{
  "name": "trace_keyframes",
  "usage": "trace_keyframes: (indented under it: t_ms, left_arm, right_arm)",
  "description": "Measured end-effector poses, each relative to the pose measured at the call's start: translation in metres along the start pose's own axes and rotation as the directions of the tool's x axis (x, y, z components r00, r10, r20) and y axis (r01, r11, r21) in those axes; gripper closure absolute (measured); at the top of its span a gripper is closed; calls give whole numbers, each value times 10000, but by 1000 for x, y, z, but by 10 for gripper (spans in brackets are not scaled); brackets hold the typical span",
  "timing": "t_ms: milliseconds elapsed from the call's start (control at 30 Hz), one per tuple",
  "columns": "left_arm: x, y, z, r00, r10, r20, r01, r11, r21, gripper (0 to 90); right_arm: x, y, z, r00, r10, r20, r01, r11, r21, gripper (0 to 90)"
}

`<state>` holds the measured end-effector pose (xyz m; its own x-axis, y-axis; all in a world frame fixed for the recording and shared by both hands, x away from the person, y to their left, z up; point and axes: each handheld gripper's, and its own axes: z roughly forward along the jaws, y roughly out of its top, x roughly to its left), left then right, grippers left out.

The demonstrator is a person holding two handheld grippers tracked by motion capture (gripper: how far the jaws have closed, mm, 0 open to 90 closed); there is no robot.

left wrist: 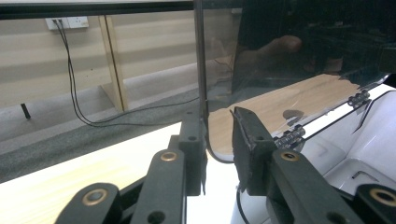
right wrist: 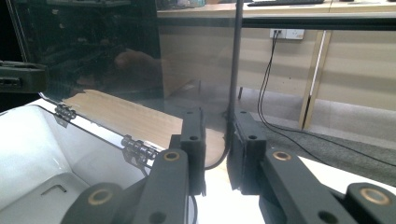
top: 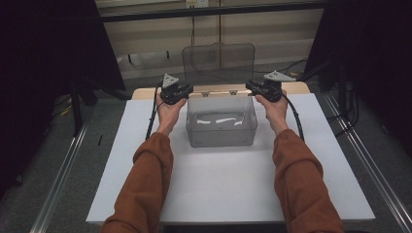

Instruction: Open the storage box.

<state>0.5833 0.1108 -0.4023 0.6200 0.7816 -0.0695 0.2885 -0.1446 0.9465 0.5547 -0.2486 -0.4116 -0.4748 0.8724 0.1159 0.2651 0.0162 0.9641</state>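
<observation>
Clear plastic makes up both the box (top: 221,121) and its hinged lid (top: 218,63), and the lid stands upright at the box's back edge, on the far middle of the white table (top: 223,194). The left gripper (top: 180,92) sits at the lid's lower left corner, the right gripper (top: 258,88) at its lower right. In the left gripper view the lid's edge (left wrist: 201,70) runs down between the jaws, tight against the left one, with a gap on the other side; the jaws stand as far together as they go here (a pinch on the thin sheet, I judge, not an empty close). In the right gripper view the lid's other edge (right wrist: 233,70) drops between the jaws the same way, gripped there too as far as I can tell.

The step in hand looks like swinging the lid about its hinges (right wrist: 137,149), with the box lying empty. The next move calls for both hands travelling together along the hinge arc, evenly, so the sheet neither twists nor slips from the pads.
</observation>
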Motion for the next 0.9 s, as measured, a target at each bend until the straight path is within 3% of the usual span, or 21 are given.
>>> trace_keyframes:
  t_ms: [200, 300, 533, 733, 900]
  left_arm:
    - [-1, 1, 2, 9998, -185, -40, 185, 9997, 129, 713]
    - [0, 4, 4, 9998, -203, -39, 205, 9991, 363, 706]
    - [3, 7, 6, 9968, -793, 54, 788, 9947, 655, 710]
    - [2, 12, 8, 9982, -588, -105, 596, 9915, 1157, 675]
    - [3, 12, 11, 9961, -882, -101, 887, 9886, 1215, 657]
  right_arm:
    - [-1, 3, 2, 10000, 80, -26, -80, 9997, 230, 761]
    - [-3, 4, 3, 9993, 357, -100, -353, 9988, 354, 754]
    - [-3, 8, 7, 9968, 802, 18, -801, 9947, 641, 743]
    - [-4, 10, 9, 9948, 1014, 20, -1012, 9914, 835, 736]
    - [-5, 10, 11, 9923, 1239, 49, -1237, 9875, 976, 719]
